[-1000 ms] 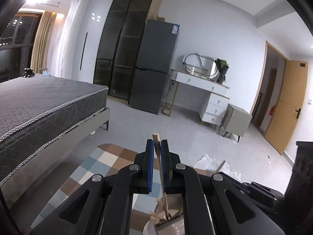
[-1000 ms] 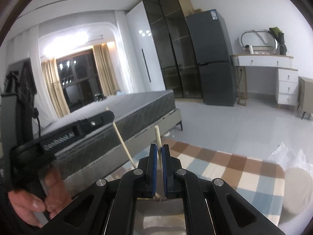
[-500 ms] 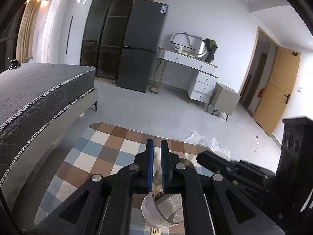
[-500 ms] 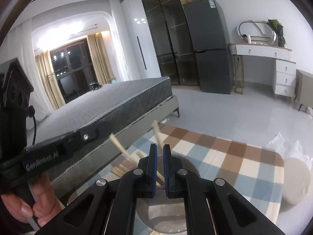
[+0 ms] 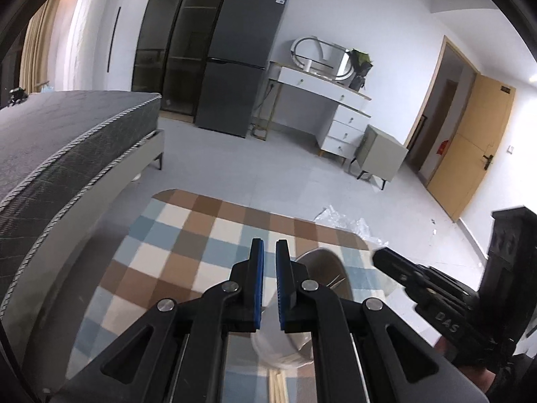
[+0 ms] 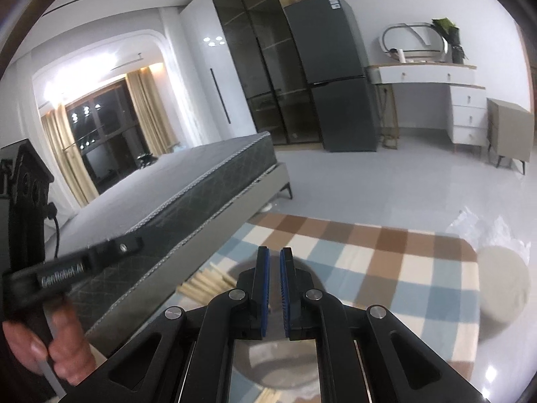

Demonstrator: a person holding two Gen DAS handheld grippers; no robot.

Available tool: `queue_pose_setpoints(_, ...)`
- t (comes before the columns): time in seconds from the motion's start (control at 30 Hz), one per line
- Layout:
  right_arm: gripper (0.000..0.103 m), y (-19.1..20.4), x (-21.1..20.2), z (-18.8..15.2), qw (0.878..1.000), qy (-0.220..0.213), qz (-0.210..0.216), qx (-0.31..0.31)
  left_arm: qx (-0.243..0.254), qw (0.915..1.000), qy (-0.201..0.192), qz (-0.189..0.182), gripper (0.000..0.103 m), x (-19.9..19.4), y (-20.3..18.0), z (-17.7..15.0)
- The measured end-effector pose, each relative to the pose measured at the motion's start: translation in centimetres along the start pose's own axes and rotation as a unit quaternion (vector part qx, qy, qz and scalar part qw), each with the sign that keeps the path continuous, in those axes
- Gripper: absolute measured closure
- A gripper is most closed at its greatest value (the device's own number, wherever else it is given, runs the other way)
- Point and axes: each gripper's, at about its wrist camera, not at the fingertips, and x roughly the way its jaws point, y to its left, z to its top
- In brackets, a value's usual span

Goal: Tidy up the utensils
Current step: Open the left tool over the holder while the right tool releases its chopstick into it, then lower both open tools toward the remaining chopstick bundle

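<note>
We hold 2 grippers above a checkered rug (image 5: 188, 235) beside a dark grey bed (image 5: 67, 141). Our left gripper (image 5: 269, 282) shows its 2 blue-padded jaws standing slightly apart with a narrow gap between them, and nothing sits in that gap. Just below and to the right of it stands a metal cup (image 5: 322, 268), and thin pale sticks show inside its mouth; a few more pale sticks (image 5: 278, 383) lie on the rug under the cup, at the bottom edge of the left wrist view. Our right gripper (image 6: 274, 288) is likewise parted by a narrow gap, with nothing between its pads. Beneath it, mostly hidden by the black linkage, sits the same metal cup (image 6: 275, 366), blurred, so we cannot tell what it holds from this side. A bundle of wooden chopsticks (image 6: 204, 283) lies on the rug just to the left of the right gripper's jaws, near the bed's edge. A round pale cushion (image 6: 503, 288) rests at the rug's far right corner.
</note>
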Motion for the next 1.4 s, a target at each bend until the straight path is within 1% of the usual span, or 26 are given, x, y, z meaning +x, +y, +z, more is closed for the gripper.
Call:
queue_pose_setpoints(0.03, 0.096, 0.1, -0.7, -0.3, 1.000, -0.003, -0.002, 0.002, 0.000, 1.0000, 0.001, 0.002, 0.099, -0.4, 0.0, -0.1)
queue_pose_setpoints(0.1, 0.094, 0.5, -1.9, -0.7, 1.000, -0.008, -0.007, 0.004, 0.002, 1.0000, 0.001, 0.007, 0.089, -1.4, -0.1, -0.3)
queue_pose_setpoints(0.13, 0.093, 0.7, -2.5, -0.8, 1.000, -0.011, -0.009, 0.004, 0.001, 0.9999, -0.001, 0.010, 0.081, -1.8, 0.0, -0.4)
queue_pose_setpoints(0.17, 0.090, 0.9, -3.1, -0.9, 1.000, -0.015, -0.009, 0.006, 0.000, 0.9999, -0.003, 0.011, 0.075, -2.3, -0.1, -0.6)
queue_pose_setpoints(0.23, 0.084, 1.3, -4.3, -1.1, 1.000, -0.022, -0.012, 0.010, 0.001, 0.9999, -0.007, 0.011, 0.070, -3.5, -0.4, -0.9)
queue_pose_setpoints(0.3, 0.082, 1.9, -5.6, -1.3, 0.999, -0.030, -0.014, 0.012, 0.004, 0.9998, -0.005, 0.019, 0.064, -4.3, -0.6, -1.1)
queue_pose_setpoints(0.33, 0.081, 2.2, -6.3, -1.4, 0.999, -0.034, -0.015, 0.012, 0.007, 0.9997, -0.003, 0.024, 0.056, -4.5, -0.7, -1.2)
queue_pose_setpoints(0.37, 0.076, 2.5, -6.9, -1.6, 0.999, -0.038, -0.017, 0.012, 0.011, 0.9993, -0.001, 0.037, 0.052, -4.9, -0.9, -1.4)
queue_pose_setpoints(0.4, 0.072, 2.7, -7.3, -1.8, 0.999, -0.042, -0.018, 0.013, 0.012, 0.9987, -0.005, 0.049, 0.051, -5.5, -1.1, -1.6)
queue_pose_setpoints(0.43, 0.064, 2.9, -8.0, -2.1, 0.999, -0.047, -0.021, 0.016, 0.012, 0.9986, -0.008, 0.051, 0.048, -5.8, -1.2, -1.7)
queue_pose_setpoints(0.47, 0.058, 3.1, -8.6, -2.3, 0.998, -0.052, -0.023, 0.019, 0.014, 0.9985, -0.010, 0.053, 0.043, -6.3, -1.4, -1.8)
queue_pose_setpoints(0.53, 0.057, 3.6, -9.5, -2.9, 0.998, -0.057, -0.025, 0.021, 0.019, 0.9981, -0.012, 0.058, 0.036, -6.9, -1.7, -2.1)
queue_pose_setpoints(0.6, 0.056, 4.0, -10.4, -3.5, 0.997, -0.061, -0.028, 0.023, 0.026, 0.9977, -0.015, 0.061, 0.034, -7.7, -2.1, -2.6)
queue_pose_setpoints(0.7, 0.047, 4.2, -11.1, -4.2, 0.997, -0.068, -0.031, 0.030, 0.032, 0.9973, -0.015, 0.065, 0.029, -8.4, -2.3, -3.2)
queue_pose_setpoints(0.77, 0.038, 4.3, -11.6, -4.9, 0.996, -0.072, -0.034, 0.036, 0.032, 0.9968, -0.020, 0.070, 0.021, -8.8, -2.2, -3.7)
queue_pose_setpoints(0.83, 0.035, 4.4, -12.0, -5.6, 0.996, -0.073, -0.038, 0.041, 0.033, 0.9963, -0.023, 0.075, 0.019, -9.1, -2.1, -4.2)
queue_pose_setpoints(0.87, 0.030, 4.4, -12.2, -5.8, 0.996, -0.072, -0.039, 0.043, 0.034, 0.9961, -0.024, 0.078, 0.018, -9.1, -2.1, -4.4)
queue_pose_setpoints(0.93, 0.026, 4.6, -12.5, -6.5, 0.995, -0.071, -0.044, 0.047, 0.038, 0.9954, -0.027, 0.084, 0.016, -9.1, -1.8, -5.0)
queue_pose_setpoints(1.03, 0.022, 4.6, -12.7, -7.6, 0.995, -0.073, -0.040, 0.050, 0.041, 0.9948, -0.033, 0.087, 0.015, -9.0, -1.7, -5.8)
queue_pose_setpoints(1.2, 0.009, 4.9, -12.1, -9.5, 0.997, -0.054, -0.043, 0.045, 0.040, 0.9945, -0.030, 0.092, 0.014, -8.0, -1.1, -7.4)
queue_pose_setpoints(1.23, 0.005, 5.0, -12.1, -10.0, 0.997, -0.050, -0.045, 0.045, 0.039, 0.9946, -0.027, 0.092, 0.014, -7.6, -0.9, -7.7)
queue_pose_setpoints(1.27, 0.003, 5.0, -11.9, -10.3, 0.997, -0.046, -0.048, 0.046, 0.039, 0.9944, -0.028, 0.094, 0.013, -7.5, -0.8, -8.1)
queue_pose_setpoints(1.4, 0.003, 4.6, -10.9, -11.5, 0.997, -0.027, -0.060, 0.045, 0.043, 0.9934, -0.023, 0.104, 0.013, -6.0, -0.1, -9.7)
